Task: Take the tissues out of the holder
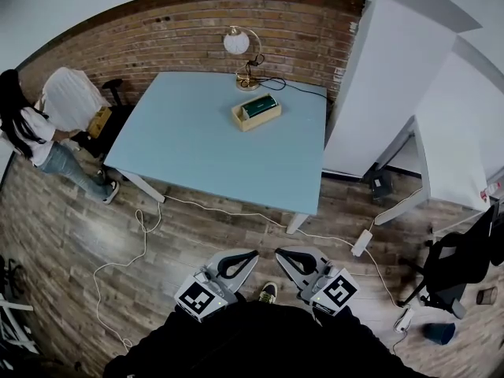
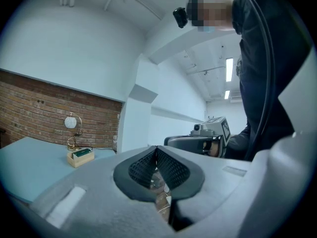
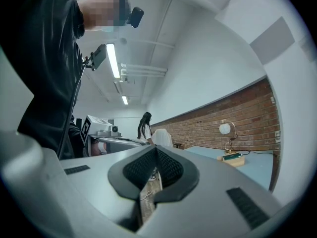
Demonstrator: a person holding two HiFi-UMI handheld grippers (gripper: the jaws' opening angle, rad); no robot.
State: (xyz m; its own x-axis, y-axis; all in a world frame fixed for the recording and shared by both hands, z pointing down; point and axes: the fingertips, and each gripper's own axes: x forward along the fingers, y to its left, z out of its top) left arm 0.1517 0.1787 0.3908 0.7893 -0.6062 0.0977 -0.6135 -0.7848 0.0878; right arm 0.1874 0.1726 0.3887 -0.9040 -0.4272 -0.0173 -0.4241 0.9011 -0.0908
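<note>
The left gripper (image 2: 157,155) was found with its jaws closed tip to tip and nothing between them; the right gripper (image 3: 156,152) was likewise fully closed and empty. In the head view both tools, left (image 1: 248,255) and right (image 1: 283,255), were held low in front of the operator, side by side over the wooden floor (image 1: 71,235) and well short of the light blue table (image 1: 197,148). A white cable (image 1: 142,242) trailed across the floor between the grippers and the near table edge. The wooden tissue holder (image 1: 257,115) stood on the far part of the table, well apart from both grippers, with the green tissue pack (image 1: 259,105) seated inside it. The holder was also visible from the left gripper view (image 2: 80,157) and the right gripper view (image 3: 233,158). Just beyond it, near the table's far edge, stood a globe lamp (image 1: 237,42) with a black lead. A brick wall (image 1: 181,30) ran behind the table. A person in a white top (image 1: 59,105) was at the table's left end, and a black office chair (image 1: 461,262) stood at the right.
</note>
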